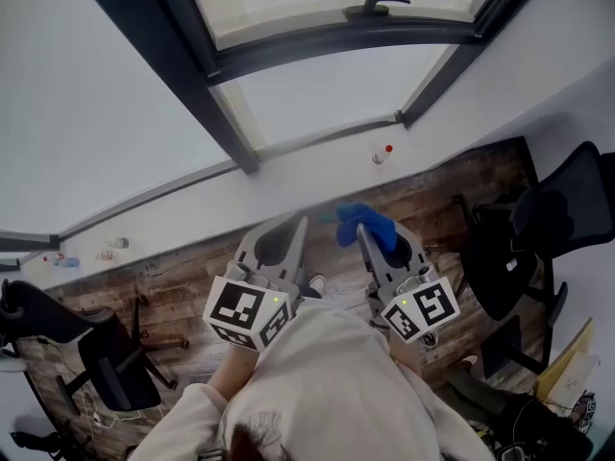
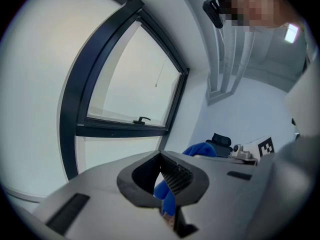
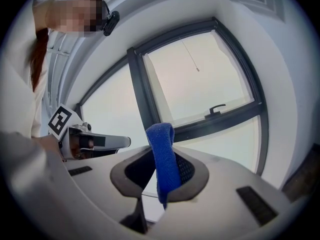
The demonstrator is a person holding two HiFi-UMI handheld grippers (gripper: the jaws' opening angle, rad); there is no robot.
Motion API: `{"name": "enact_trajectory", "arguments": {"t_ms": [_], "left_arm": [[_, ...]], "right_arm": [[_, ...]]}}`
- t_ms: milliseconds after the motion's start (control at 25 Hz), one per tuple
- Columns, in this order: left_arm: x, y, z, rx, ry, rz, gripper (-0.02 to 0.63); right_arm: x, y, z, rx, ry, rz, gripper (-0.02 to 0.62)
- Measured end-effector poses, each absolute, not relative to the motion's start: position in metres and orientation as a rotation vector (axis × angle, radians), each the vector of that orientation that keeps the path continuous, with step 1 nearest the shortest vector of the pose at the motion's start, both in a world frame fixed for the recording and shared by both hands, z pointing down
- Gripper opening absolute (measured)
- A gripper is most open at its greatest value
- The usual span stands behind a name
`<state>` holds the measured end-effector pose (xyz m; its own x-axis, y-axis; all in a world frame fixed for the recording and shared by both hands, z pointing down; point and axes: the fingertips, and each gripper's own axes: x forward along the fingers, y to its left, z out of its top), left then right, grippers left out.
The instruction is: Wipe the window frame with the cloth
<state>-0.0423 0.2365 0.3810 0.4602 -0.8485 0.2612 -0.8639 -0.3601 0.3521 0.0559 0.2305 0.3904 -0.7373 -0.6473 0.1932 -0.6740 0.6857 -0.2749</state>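
Observation:
The window has a dark frame [image 1: 231,133] with a handle [image 1: 378,6] on its upper sash; the frame [image 2: 80,109] [image 3: 145,99] also fills both gripper views. A blue cloth [image 1: 370,221] [image 3: 162,134] stands up from my right gripper [image 1: 363,230] [image 3: 159,151], which is shut on it below the sill. Beside it, my left gripper [image 1: 298,224] [image 2: 161,156] has its jaw tips together and holds nothing I can make out. A blue patch shows through its hollow. Both grippers are well short of the frame. The left gripper view also shows the cloth [image 2: 202,149].
A white sill [image 1: 288,176] runs under the window with a small bottle [image 1: 382,154] on it and small items at its left end [image 1: 86,254]. Black office chairs stand at the right [image 1: 567,209] and lower left [image 1: 106,353] on the wooden floor [image 1: 183,286].

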Motion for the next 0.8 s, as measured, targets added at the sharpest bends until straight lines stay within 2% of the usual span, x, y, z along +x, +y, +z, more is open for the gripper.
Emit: {"name": "enact_trajectory", "arguments": {"t_ms": [480, 800], "left_arm": [[-0.167, 0.125, 0.366, 2.247, -1.541, -0.025, 0.005], [-0.193, 0.088, 0.376, 2.266, -1.506, -0.017, 0.005]], "right_arm": [[-0.055, 0.107, 0.364, 1.063, -2.82, 0.37, 0.06], [-0.104, 0.067, 0.369, 0.986, -2.822, 0.315, 0.06]]}}
